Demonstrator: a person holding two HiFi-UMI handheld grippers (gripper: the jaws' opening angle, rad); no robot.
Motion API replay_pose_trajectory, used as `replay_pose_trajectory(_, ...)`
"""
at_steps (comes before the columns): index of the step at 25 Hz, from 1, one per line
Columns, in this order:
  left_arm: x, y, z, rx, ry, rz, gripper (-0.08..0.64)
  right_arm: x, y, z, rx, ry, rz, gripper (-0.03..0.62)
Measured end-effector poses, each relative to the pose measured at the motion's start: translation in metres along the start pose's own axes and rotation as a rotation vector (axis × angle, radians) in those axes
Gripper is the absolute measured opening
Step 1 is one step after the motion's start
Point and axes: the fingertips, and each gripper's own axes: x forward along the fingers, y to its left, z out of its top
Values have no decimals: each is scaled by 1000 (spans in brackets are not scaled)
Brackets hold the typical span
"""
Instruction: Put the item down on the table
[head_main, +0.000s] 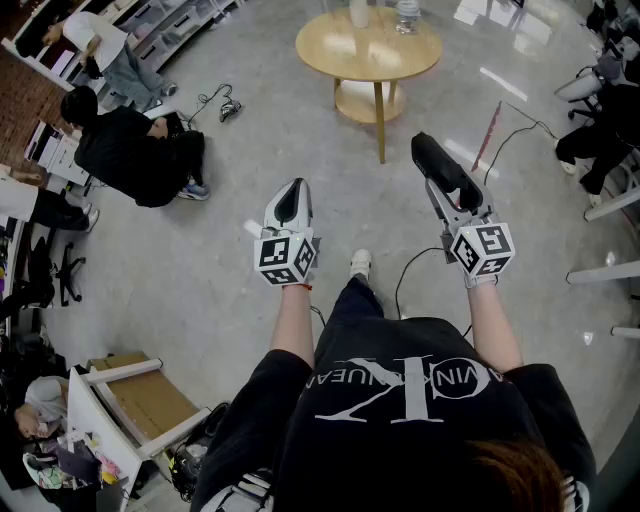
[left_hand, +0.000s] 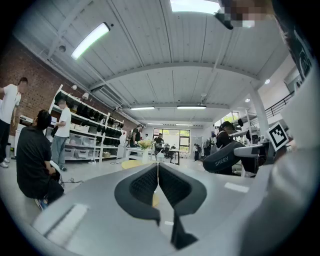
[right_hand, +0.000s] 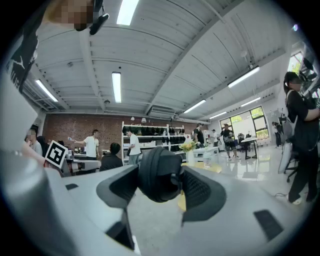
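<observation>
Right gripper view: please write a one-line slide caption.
Right gripper shut on a black rounded item, held off the table.

"SHERY" in pale capitals on the dark item (left_hand: 223, 160), left gripper view. Black T-shirt (head_main: 400, 450) has big white lettering, upside down in head view, only partly legible. No other text can be read.
</observation>
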Motion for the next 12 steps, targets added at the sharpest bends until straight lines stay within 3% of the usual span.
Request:
replay_pose_trajectory(3, 32, 14, 6, -25, 5, -4, 17, 28, -14, 6, 0, 15, -3, 278)
replay_pose_trajectory(12, 117, 55, 26, -3, 18, -43, 17, 113, -44, 19, 9, 24, -25, 278)
